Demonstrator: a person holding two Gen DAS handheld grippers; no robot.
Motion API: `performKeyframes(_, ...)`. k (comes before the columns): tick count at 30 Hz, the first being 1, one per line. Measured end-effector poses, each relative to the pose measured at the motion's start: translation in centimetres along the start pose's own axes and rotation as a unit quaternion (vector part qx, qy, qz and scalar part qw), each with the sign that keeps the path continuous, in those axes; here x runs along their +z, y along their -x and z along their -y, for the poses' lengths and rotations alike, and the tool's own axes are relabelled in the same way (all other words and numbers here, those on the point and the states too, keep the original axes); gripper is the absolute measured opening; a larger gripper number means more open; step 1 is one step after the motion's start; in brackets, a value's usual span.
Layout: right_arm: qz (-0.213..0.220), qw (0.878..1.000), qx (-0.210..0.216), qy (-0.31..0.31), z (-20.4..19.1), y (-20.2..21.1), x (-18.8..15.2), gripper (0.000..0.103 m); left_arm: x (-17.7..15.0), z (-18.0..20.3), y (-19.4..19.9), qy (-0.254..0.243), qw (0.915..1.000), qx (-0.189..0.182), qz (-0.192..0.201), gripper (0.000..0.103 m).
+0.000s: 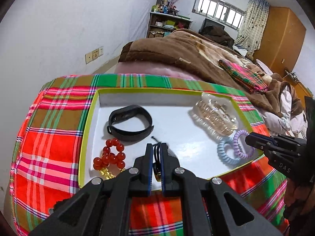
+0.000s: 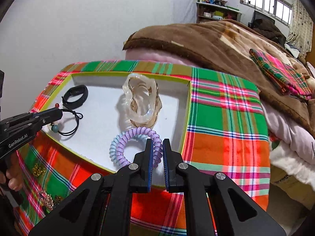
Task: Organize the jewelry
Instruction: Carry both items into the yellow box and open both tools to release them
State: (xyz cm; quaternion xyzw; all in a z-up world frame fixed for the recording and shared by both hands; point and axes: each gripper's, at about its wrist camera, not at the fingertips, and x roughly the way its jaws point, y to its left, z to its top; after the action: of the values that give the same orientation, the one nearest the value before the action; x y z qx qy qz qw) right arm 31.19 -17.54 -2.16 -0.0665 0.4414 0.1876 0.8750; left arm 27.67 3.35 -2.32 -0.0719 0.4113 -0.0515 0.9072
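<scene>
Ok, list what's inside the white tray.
Inside the white tray: a black fitness band, red bead bracelet, clear hair claw, blue coil tie and purple coil tie. The left gripper covers part of a black cord necklace.

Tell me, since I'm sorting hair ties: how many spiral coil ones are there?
2: the purple coil is pinched in the right gripper; the blue coil lies under it in the tray.
</scene>
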Motion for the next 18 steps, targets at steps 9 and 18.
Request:
performKeyframes(9,-0.006,1.000,0.004,-0.002,-0.2,-0.4,-0.1,0.015,-0.3,-0.3,-0.2,-0.003,1.0000,0.009,0.000,0.008)
performKeyframes(18,0.022,1.000,0.003,-0.011,-0.5,2.0,-0.2,0.036,-0.2,-0.5,0.8,-0.001,1.0000,0.008,0.002,0.030)
